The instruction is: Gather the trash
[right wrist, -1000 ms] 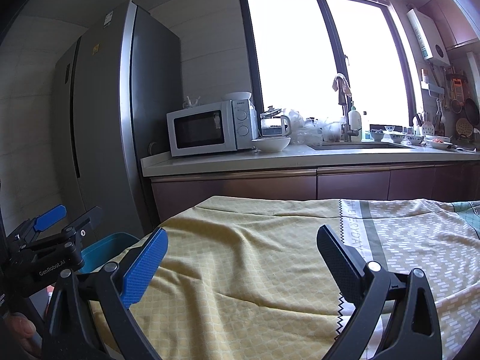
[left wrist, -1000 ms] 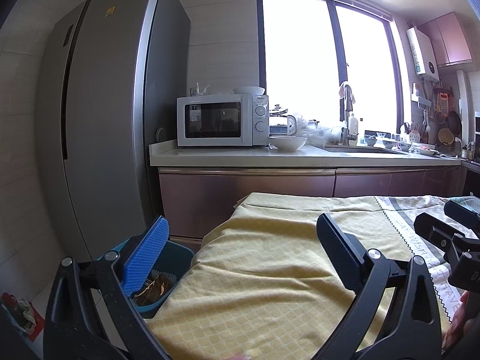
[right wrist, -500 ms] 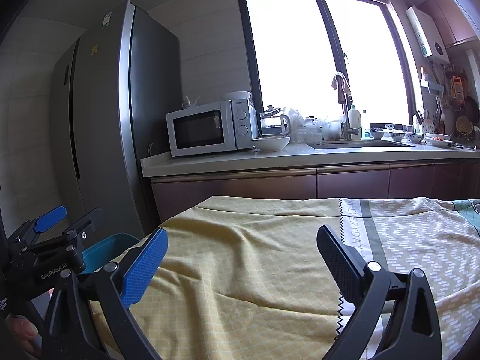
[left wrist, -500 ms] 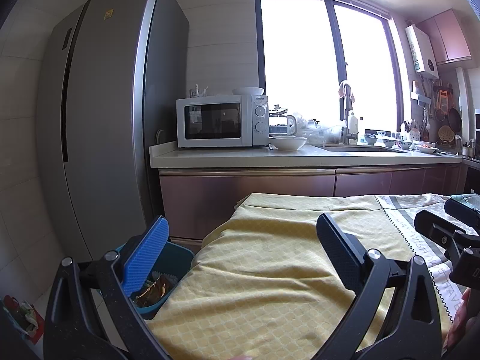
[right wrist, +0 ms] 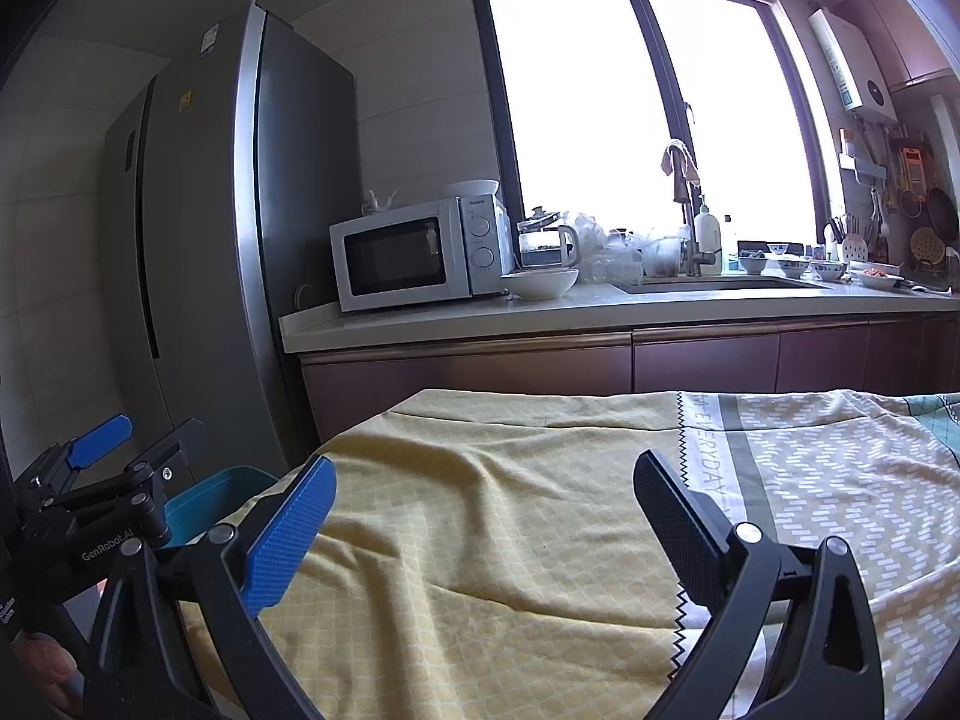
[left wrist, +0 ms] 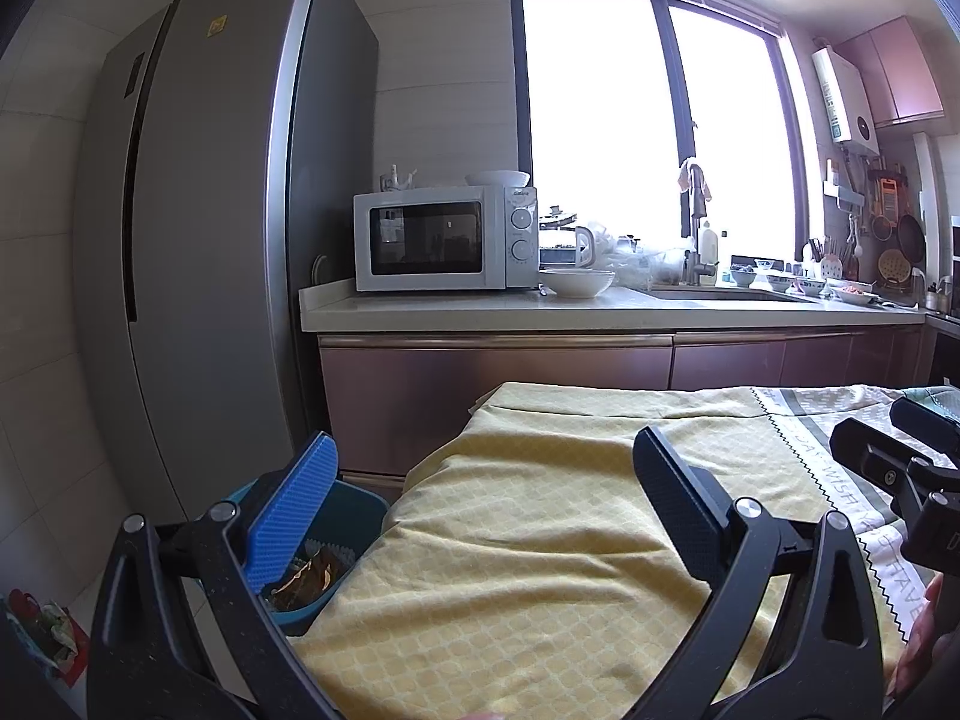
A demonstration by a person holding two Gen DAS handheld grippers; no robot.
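Observation:
A blue bin stands on the floor at the table's left end, with brown wrappers lying inside it. In the right wrist view only the bin's rim shows. My left gripper hovers open and empty over the yellow tablecloth, its blue finger in front of the bin. My right gripper is open and empty too, above the same cloth. Each gripper appears at the edge of the other's view: the left gripper and the right gripper. No loose trash shows on the cloth.
A tall grey fridge stands left of the counter, which carries a microwave, a white bowl and a sink area. A red bag lies on the floor at lower left. A hand shows at right.
Both grippers stay open and almost still. The views have drifted only slightly, and nothing was taken or dropped.

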